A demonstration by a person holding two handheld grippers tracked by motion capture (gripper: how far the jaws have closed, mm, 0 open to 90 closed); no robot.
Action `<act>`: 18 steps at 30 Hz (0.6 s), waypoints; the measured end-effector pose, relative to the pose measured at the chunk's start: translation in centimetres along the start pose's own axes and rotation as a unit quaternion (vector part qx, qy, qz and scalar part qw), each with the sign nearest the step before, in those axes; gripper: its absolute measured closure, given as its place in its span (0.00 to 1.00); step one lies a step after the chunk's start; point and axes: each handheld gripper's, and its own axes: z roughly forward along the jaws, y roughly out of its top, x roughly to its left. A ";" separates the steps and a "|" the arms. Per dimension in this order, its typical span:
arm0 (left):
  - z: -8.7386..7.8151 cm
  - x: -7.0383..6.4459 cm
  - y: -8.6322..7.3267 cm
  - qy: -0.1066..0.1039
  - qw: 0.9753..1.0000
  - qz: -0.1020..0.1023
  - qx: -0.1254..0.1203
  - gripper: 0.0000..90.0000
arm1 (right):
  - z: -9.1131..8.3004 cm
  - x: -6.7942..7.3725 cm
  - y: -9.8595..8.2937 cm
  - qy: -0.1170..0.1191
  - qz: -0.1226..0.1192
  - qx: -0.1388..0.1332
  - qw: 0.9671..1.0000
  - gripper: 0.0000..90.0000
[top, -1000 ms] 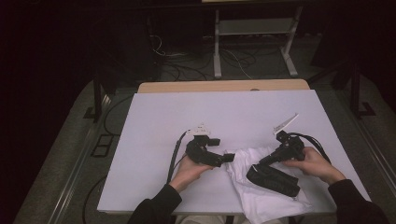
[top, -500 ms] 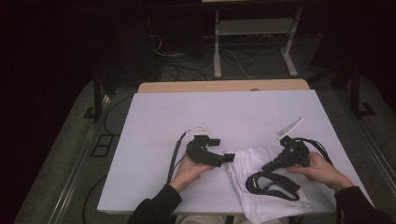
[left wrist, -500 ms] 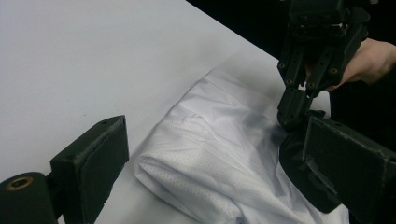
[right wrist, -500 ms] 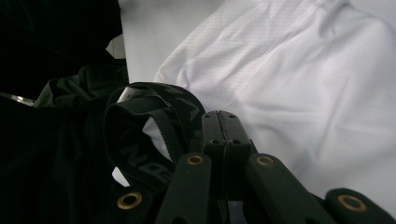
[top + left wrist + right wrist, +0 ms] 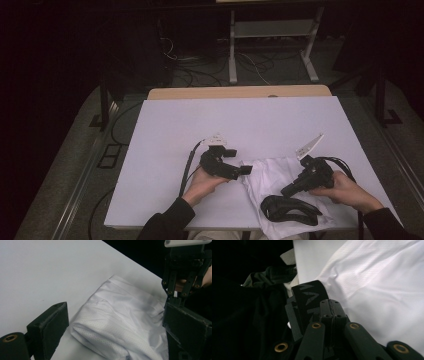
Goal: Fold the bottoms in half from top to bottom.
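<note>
High view is showing a white garment [image 5: 280, 182] lying crumpled near the front edge of the white table [image 5: 240, 125], toward the person's right, with part of it hanging over that edge. A black waistband [image 5: 290, 209] with a woven pattern is sitting on top of the garment's near end, curled into a loop. The right gripper view is bringing the same black waistband [image 5: 308, 302] close: it is running up between the jaws, which are standing pressed together on it, so the right gripper [image 5: 331, 312] is clamping the band while the white garment [image 5: 382, 285] is spreading out to the side of it.

In the high view the right gripper [image 5: 292, 189] is pointing down toward the band, with the right hand [image 5: 342, 189] wrapping around its body just beside the garment's right edge.

The left gripper [image 5: 245, 170] is resting at the garment's left edge, held by the left hand [image 5: 202, 182]. In the left gripper view its jaws are standing wide apart, gripping nothing, and the white garment [image 5: 120, 322] is lying between them with a folded, finely perforated edge facing the camera. The other gripper is showing beyond the cloth at the upper right of that view.

A black cable [image 5: 189, 165] is trailing from the left gripper across the table toward the person.
</note>
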 end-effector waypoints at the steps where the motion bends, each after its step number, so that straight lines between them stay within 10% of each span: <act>1: 0.0 0.0 0.0 0.000 1.000 0.000 0.000 0.07 | 0.1 0.2 -0.1 0.003 0.000 0.000 1.000 0.98; 18: 0.2 0.1 -0.1 0.000 1.000 -0.003 0.005 0.06 | 1.5 1.4 -0.7 0.009 -0.019 0.027 0.999 0.98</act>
